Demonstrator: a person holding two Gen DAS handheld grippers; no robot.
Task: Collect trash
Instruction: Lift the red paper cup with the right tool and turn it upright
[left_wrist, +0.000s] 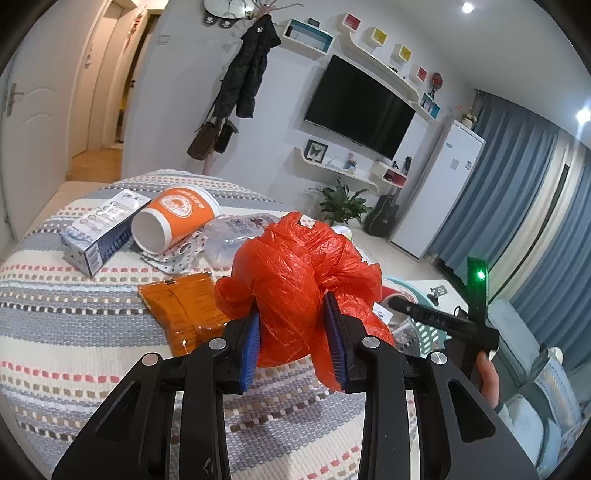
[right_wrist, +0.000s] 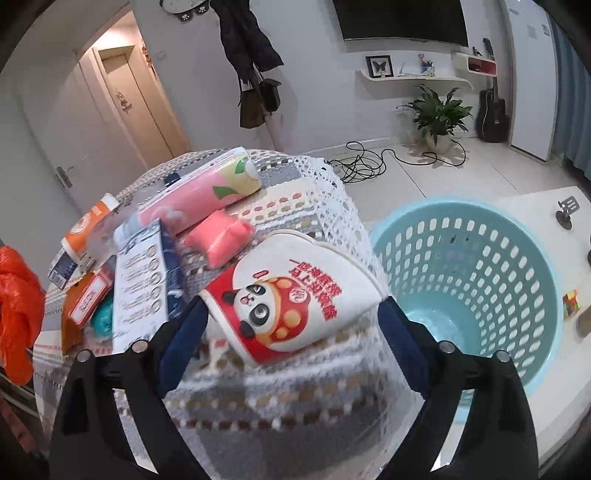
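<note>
1. Nearest in the left wrist view: left gripper (left_wrist: 293, 326), blue pads clamped on a crumpled orange plastic bag (left_wrist: 299, 280), lifted clear of the striped woven tablecloth (left_wrist: 74, 332); bag bulging above and beyond the jaws.
2. Nearest in the right wrist view: right gripper (right_wrist: 291, 332), jaws spread wide on either side of a squashed white-and-red panda paper cup (right_wrist: 295, 299); pads seemingly not yet pressing, contact hard to confirm through motion blur.
3. Cup lying on its side on the cloth near the table edge, long axis running from base at lower left to flattened mouth at upper right, roughly across the jaw gap; directly ahead of the right gripper, so the right hand far nearer than the left.
4. Just right of the cup and lower down: pale blue perforated basket (right_wrist: 480, 295), looking empty, the likely drop point; a short swing rightward from either gripper.
5. Farther across the table: flat orange packet (left_wrist: 184, 314), orange paper cup (left_wrist: 177, 218) on its side, blue-and-white carton (left_wrist: 96, 236), pink peach-print carton (right_wrist: 207, 192), pink pouch (right_wrist: 218, 236).
6. Beyond: coat rack, wall television, potted plant, guitar.
</note>
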